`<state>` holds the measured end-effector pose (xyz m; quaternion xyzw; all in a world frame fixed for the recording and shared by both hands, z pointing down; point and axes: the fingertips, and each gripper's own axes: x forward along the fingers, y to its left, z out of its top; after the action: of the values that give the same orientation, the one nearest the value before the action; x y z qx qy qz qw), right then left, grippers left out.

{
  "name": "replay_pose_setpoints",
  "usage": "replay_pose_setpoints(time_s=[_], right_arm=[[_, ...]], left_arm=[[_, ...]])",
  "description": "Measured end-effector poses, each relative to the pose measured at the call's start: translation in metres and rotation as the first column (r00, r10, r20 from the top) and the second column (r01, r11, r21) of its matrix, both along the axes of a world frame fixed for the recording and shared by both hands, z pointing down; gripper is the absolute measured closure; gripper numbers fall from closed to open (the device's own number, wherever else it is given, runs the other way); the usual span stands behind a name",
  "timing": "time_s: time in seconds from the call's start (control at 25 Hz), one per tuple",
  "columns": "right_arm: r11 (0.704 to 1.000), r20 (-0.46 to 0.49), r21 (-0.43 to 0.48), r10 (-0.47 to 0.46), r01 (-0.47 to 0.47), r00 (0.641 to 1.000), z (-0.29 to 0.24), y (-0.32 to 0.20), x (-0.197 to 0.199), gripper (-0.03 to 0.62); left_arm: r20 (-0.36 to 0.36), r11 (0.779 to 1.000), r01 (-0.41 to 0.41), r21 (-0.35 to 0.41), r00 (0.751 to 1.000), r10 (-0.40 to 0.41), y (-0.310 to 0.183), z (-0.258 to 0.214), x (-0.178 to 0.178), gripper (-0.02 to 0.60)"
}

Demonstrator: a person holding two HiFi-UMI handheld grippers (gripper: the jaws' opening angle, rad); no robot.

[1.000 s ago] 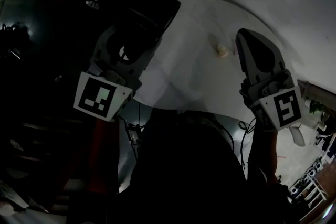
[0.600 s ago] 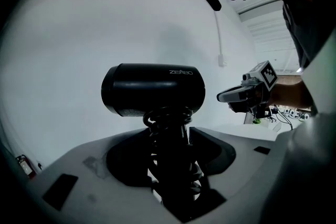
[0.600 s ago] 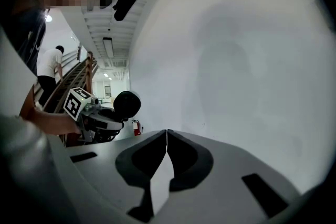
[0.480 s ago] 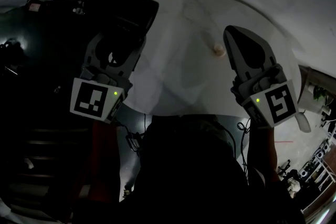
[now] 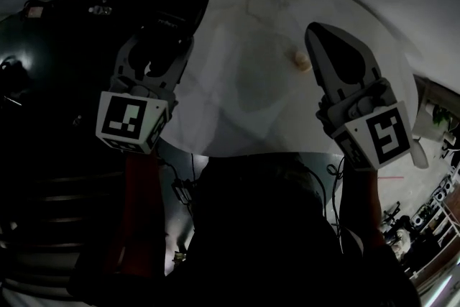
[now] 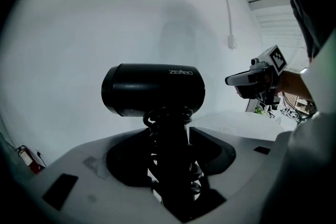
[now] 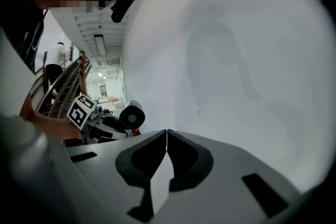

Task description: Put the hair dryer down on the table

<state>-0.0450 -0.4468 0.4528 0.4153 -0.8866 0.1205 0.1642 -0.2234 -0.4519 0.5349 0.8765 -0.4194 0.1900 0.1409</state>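
The carrying step of the task appears to be in hand: the hair dryer is held up off the surface and has not yet been set down. It is clamped in the left gripper, whose jaws are closed on the handle, with the barrel standing out beyond the jaw tips. In the head view the dryer is seen at the left edge of the round white table; whether it hangs fully over the tabletop or partly beside it cannot be told. The right gripper is held over the right side of the table with its jaws pressed together and nothing between them. A small pale object, too small to identify, lies on the table just beside that gripper's tip. The next move is judged to call for the dryer to be brought over bare tabletop, lowered until it rests there, and only then released. The dryer is matte black, with a short cylindrical barrel lying crosswise to the jaws, small pale lettering on its side, and a black coiled cord wound around the handle.
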Motion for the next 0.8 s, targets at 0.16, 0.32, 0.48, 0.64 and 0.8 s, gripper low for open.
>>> replay_pose_setpoints(time_s=[0.16, 0.32, 0.48, 0.64, 0.8], right_arm=[[1.000, -0.002, -0.026, 0.008, -0.009, 1.000, 0.007, 0.002, 0.003, 0.586], [0.999, -0.002, -0.036, 0.013, -0.013, 1.000, 0.011, 0.002, 0.006, 0.586], [0.999, -0.007, -0.050, 0.023, -0.023, 1.000, 0.014, 0.005, 0.009, 0.586], [0.997, -0.012, -0.065, 0.029, -0.030, 1.000, 0.018, 0.005, 0.011, 0.586], [0.997, -0.012, -0.075, 0.033, -0.034, 0.999, 0.015, 0.003, 0.008, 0.586]], left_arm=[[0.023, 0.999, -0.013, -0.047, 1.000, 0.014, -0.002, 0.018, 0.004, 0.364], [0.030, 0.997, -0.011, -0.074, 0.999, 0.013, -0.006, 0.032, 0.007, 0.364], [0.034, 0.993, -0.021, -0.113, 0.999, 0.025, -0.006, 0.050, 0.011, 0.364], [0.044, 0.986, -0.018, -0.165, 0.999, 0.026, -0.006, 0.071, 0.012, 0.364], [0.065, 0.980, -0.009, -0.197, 0.998, 0.022, -0.010, 0.081, 0.007, 0.364]])
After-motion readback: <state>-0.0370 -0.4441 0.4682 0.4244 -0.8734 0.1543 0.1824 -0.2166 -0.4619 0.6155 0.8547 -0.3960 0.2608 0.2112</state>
